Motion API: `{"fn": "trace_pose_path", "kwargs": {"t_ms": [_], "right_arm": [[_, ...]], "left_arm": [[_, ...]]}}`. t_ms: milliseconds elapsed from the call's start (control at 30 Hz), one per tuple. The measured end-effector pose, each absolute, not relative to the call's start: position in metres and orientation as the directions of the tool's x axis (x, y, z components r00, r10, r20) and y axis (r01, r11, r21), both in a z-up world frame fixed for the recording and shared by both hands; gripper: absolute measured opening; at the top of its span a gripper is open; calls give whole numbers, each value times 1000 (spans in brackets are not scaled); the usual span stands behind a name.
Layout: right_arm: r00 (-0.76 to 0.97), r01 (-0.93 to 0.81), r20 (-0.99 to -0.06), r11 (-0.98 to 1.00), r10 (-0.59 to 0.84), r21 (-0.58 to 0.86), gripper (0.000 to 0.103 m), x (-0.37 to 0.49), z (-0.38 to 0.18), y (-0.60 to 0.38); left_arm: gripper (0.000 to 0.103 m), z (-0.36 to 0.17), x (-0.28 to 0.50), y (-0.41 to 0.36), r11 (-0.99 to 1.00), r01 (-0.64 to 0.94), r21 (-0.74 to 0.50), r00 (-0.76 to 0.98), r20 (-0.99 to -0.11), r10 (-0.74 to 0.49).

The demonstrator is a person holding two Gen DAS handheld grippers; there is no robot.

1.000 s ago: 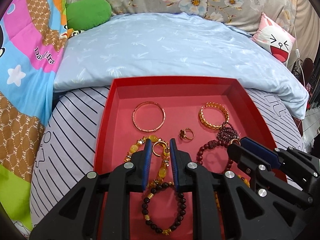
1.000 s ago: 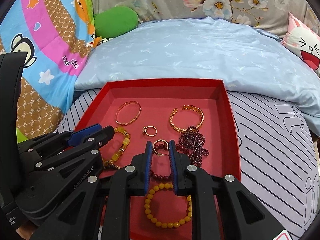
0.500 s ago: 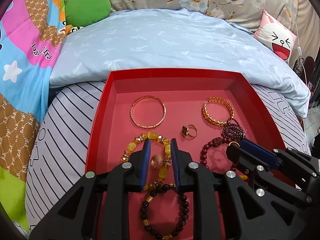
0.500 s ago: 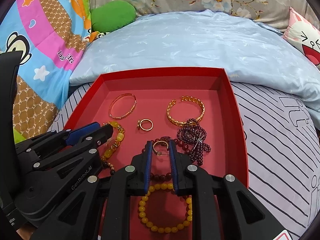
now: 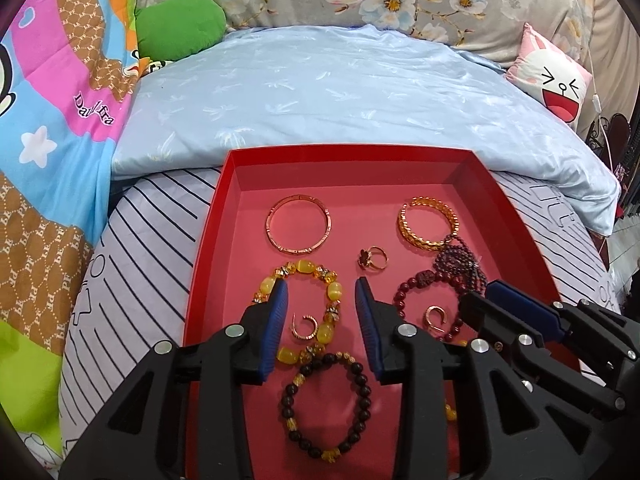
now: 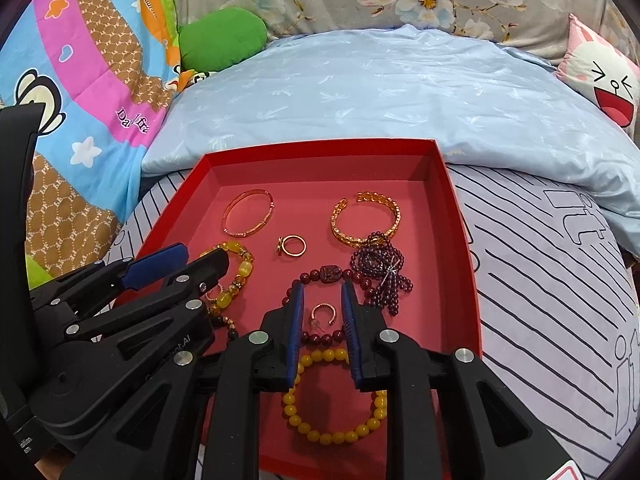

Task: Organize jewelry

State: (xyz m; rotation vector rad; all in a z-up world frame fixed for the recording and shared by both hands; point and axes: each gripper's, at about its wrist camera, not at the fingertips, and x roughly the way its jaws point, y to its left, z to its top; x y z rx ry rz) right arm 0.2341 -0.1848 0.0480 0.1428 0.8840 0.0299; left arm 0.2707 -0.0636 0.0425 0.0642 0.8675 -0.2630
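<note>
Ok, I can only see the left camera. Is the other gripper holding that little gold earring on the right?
Observer: No. The right camera shows the earring lying loose between the fingers of the right gripper, which are opening; neither one touches it.
Operator: Is anything hiding under that gripper?
Observer: Yes, a whole yellow bead bracelet lies there, at the near end of the red tray.

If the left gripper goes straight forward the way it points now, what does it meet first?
Most likely the small gold hoop earring lying between the opening jaws of the left gripper, inside the yellow bead bracelet, on the red tray. Depth is unclear.
</note>
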Motion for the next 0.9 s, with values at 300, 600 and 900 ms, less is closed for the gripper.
{"fn": "trace_pose_path", "kwargs": {"t_ms": [300,600,900], "right_arm": [[655,38,-753,994,56,106,24,203,66,-181],[665,47,-745,992,55,115,25,167,75,-179],[670,60,-741,991,48,119,30,137,77,-181]], "left_arm": [[33,60,239,-61,966,255,-45,632,-748,-202],[33,71,203,-60,966,256,-36,640,-742,-197],[45,72,178,-55,971,234,-43,641,-744,-187]]}}
